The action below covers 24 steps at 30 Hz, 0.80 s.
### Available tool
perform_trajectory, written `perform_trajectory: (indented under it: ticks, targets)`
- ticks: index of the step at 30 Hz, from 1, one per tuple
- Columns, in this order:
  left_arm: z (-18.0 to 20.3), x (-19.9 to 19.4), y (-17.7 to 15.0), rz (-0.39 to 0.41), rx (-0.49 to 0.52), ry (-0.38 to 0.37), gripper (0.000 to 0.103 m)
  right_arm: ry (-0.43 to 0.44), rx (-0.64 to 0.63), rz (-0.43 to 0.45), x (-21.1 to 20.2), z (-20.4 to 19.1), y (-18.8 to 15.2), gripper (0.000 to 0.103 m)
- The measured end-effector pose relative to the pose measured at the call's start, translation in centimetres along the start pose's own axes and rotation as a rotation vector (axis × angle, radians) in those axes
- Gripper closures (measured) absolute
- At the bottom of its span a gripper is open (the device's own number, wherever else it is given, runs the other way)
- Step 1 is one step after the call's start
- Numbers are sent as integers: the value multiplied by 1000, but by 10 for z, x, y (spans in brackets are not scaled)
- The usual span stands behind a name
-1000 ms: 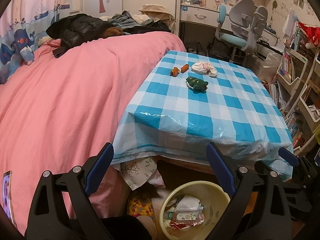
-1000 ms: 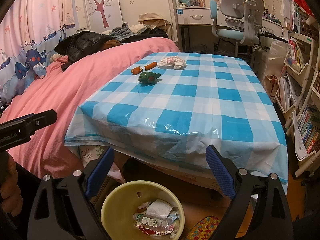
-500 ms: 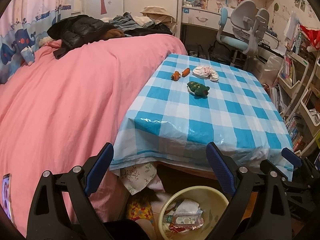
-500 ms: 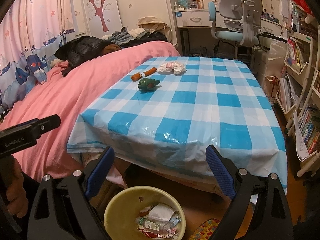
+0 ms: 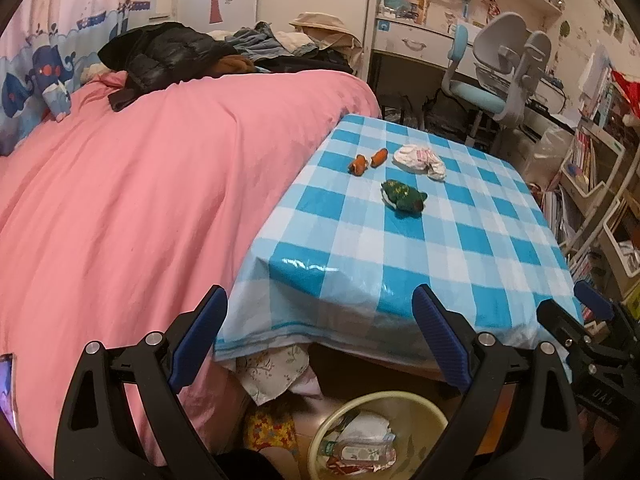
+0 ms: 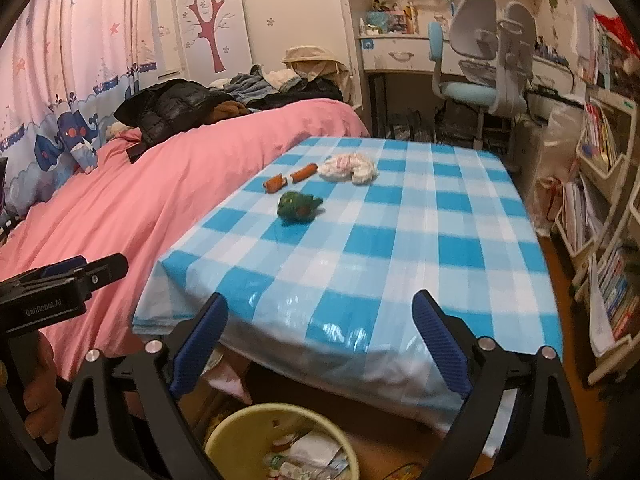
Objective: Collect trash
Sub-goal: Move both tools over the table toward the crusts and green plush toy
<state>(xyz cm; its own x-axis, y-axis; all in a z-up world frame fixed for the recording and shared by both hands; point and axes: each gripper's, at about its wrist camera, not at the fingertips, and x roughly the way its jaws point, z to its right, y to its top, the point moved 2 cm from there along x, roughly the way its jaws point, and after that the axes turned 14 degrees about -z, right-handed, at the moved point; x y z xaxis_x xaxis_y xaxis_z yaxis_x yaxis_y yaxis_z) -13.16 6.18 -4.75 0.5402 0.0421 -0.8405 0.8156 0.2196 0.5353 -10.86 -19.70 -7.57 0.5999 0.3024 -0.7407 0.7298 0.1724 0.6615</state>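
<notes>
On the blue-checked table (image 5: pixel 460 240) (image 6: pixel 420 240) lie a crumpled white wrapper (image 5: pixel 420 158) (image 6: pixel 350 166), two orange pieces (image 5: pixel 366 160) (image 6: pixel 290 176) and a green crumpled packet (image 5: pixel 402 196) (image 6: pixel 298 208), all at the far left part. A yellow bin (image 5: pixel 332 428) (image 6: pixel 224 432) holding trash stands on the floor under the near table edge. My left gripper (image 5: pixel 320 328) is open and empty, in front of the table's near edge above the bin. My right gripper (image 6: pixel 320 328) is open and empty, at the near edge too.
A bed with a pink cover (image 5: pixel 140 200) (image 6: pixel 160 184) lies along the table's left side, with clothes piled at its far end. A desk chair (image 5: pixel 500 64) (image 6: pixel 488 60) stands behind the table. Bookshelves (image 5: pixel 592 184) (image 6: pixel 600 200) line the right side.
Both grippers have risen and tilted up a little. The bin has slid lower in both views and the table top shows more fully. Both grippers stay open.
</notes>
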Motion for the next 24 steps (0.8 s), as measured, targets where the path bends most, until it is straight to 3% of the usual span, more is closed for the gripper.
perform_trajectory:
  ticks: [6,24]
  targets:
    - [6,6,14,12,16,37,13,-8,-34,32,0,2,22,12]
    - [-1,16,39,22,18,81,13,22,2,13,10,9,29,12]
